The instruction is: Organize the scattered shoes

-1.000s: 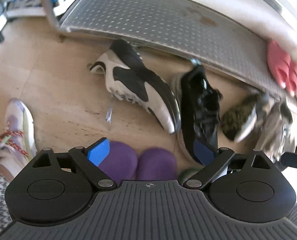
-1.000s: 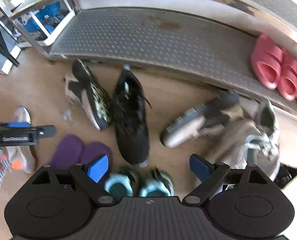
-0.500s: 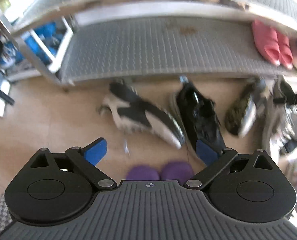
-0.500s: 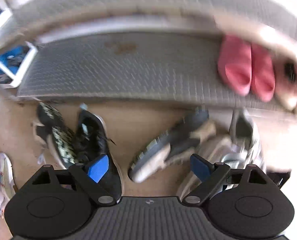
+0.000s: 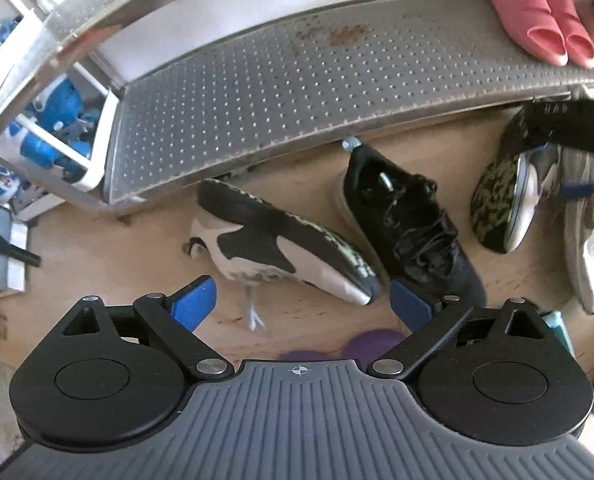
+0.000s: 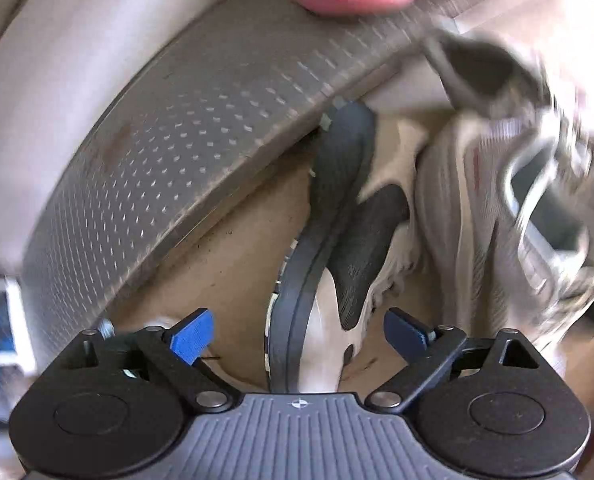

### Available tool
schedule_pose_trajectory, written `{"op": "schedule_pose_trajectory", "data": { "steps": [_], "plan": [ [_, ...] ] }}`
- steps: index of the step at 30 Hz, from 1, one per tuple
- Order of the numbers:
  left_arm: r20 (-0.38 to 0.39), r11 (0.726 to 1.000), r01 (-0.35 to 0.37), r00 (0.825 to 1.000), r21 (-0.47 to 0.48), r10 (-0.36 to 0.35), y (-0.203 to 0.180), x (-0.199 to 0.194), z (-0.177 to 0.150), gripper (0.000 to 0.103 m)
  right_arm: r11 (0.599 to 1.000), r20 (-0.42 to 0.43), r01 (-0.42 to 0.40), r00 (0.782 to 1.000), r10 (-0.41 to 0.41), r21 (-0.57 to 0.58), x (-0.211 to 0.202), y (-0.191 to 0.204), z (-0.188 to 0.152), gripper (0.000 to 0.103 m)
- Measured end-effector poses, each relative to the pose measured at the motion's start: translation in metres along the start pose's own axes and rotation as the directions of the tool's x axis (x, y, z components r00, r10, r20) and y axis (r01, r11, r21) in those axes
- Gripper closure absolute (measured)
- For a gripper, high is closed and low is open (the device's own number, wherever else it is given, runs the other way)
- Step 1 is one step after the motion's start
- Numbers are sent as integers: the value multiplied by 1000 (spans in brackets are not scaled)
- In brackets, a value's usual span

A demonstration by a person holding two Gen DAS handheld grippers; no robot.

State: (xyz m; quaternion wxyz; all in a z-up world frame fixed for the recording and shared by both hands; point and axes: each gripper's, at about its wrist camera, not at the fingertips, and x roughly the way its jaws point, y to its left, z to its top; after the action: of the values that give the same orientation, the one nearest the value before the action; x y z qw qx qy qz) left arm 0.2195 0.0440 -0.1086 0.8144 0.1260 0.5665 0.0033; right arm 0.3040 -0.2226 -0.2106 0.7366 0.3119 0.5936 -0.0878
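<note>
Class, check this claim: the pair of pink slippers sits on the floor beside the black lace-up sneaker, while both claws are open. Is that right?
Not quite. The pink slippers sit on the metal shelf, as the left wrist view shows. The black lace-up sneaker is on the floor, and both claws are open.

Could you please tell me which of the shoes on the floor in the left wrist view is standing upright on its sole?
The all-black lace-up sneaker in the middle; the black-and-white sneaker beside it and the camouflage-soled shoe both lie tipped on their sides.

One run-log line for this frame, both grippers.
left gripper: open, empty, over black-and-white sneaker | right gripper: open, jaws just widened, straddling tipped sneaker, no contact | shelf: pink slippers
</note>
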Motion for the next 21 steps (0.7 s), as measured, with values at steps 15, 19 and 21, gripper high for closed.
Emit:
{"op": "schedule_pose_trajectory", "data": {
  "steps": [15,19,21],
  "plan": [
    [8,1000,12,1000,10,-12,3,-9,-2,6,966,2,-32,999,33,255,49,-35,15,2],
    [11,1000,11,1000,-4,-11,8,-10,2,6,976,-35,40,999,-33,212,73,-21,14,37],
    [12,1000,11,1000,-11,-11,10,-10,4,6,992,-37,121,992,-120,31,75,4,11,43]
  ]
}}
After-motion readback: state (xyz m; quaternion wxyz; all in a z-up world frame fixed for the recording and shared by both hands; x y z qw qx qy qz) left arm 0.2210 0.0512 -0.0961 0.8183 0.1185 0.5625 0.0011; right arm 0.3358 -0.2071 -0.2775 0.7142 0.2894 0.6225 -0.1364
